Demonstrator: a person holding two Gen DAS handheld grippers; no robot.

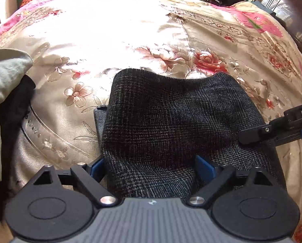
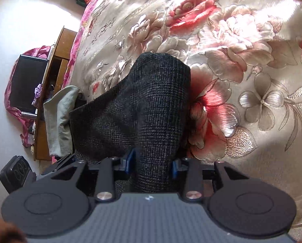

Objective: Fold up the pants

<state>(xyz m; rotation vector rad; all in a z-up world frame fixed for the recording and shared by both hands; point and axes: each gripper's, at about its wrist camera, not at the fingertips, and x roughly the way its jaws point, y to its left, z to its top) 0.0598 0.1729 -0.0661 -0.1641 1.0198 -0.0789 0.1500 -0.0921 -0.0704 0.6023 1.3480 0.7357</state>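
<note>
L tool [image 1: 149,169] wide over pants [image 1: 171,117]; R tool [image 2: 153,163] straddles fold.

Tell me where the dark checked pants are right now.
The dark checked pants lie folded on the floral bedspread, in the middle of both wrist views, right of the pale green garment.

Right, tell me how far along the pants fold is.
Done: the dark checked pants lie doubled over on the floral bedspread, a rounded fold at the far end. In hand: both grippers are at the near edge. The left gripper stands wide open around the cloth; the right gripper has fabric bunched between its jaws. Left: whether another fold remains I can't tell.
</note>
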